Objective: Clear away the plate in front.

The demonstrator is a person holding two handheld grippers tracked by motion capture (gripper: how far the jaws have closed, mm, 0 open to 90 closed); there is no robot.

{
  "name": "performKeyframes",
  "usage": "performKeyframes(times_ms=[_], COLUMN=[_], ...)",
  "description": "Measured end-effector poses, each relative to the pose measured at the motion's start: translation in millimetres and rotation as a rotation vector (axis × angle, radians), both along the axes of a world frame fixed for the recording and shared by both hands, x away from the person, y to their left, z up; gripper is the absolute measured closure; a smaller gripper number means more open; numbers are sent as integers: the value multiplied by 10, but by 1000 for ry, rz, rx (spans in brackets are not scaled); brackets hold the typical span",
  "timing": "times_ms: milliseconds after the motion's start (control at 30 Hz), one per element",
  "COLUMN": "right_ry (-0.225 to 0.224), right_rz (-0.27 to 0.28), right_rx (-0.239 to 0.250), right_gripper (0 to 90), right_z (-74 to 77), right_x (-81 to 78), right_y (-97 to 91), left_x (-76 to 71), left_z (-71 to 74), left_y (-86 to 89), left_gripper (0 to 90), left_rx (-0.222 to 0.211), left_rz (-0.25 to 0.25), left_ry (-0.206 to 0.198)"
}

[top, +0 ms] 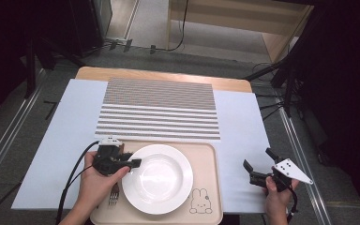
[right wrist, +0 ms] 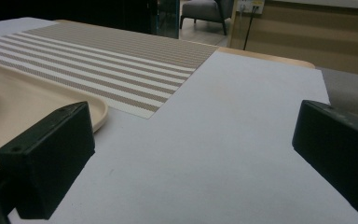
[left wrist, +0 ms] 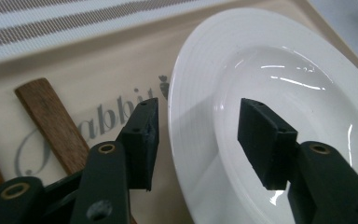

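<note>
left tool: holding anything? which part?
Nothing held yet. The left tool is open, its jaws either side of the white plate's near rim, one outside over the tray, one inside the plate, not closed on it. Right tool open, empty.

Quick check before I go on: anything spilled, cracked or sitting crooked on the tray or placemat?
Nothing stands out. The white plate sits flat and clean on the beige tray, with a fork beside it. The striped placemat lies square. The left tongs straddle the plate's rim, open.

Sitting on the table: one round white ceramic plate [top: 157,178], one beige plastic tray [top: 207,160], one brown-striped woven placemat [top: 158,108], one wooden-handled fork [top: 113,197].
</note>
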State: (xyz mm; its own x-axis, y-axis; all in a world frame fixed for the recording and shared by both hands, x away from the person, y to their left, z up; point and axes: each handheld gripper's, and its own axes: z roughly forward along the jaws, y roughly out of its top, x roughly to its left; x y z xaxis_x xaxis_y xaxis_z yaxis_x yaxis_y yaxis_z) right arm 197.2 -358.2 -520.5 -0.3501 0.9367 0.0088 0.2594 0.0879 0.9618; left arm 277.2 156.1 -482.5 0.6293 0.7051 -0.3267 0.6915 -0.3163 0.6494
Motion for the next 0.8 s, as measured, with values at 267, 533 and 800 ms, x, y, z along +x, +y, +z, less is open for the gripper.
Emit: performKeyframes(times_ms=[267, 533, 800], right_ry=[-2, 0, 0], right_rz=[2, 4, 5], right_rx=[-4, -6, -11], right_gripper=[0, 0, 0], right_z=[-1, 0, 0], right_x=[6, 8, 10], right_y=[0, 8, 8], left_x=[-3, -8, 4], left_z=[68, 123, 152], left_y=[131, 309, 482], left_gripper=[344, 240, 90], left_rx=[-70, -127, -187], left_rz=[9, 40, 58], left_ry=[-85, -167, -237])
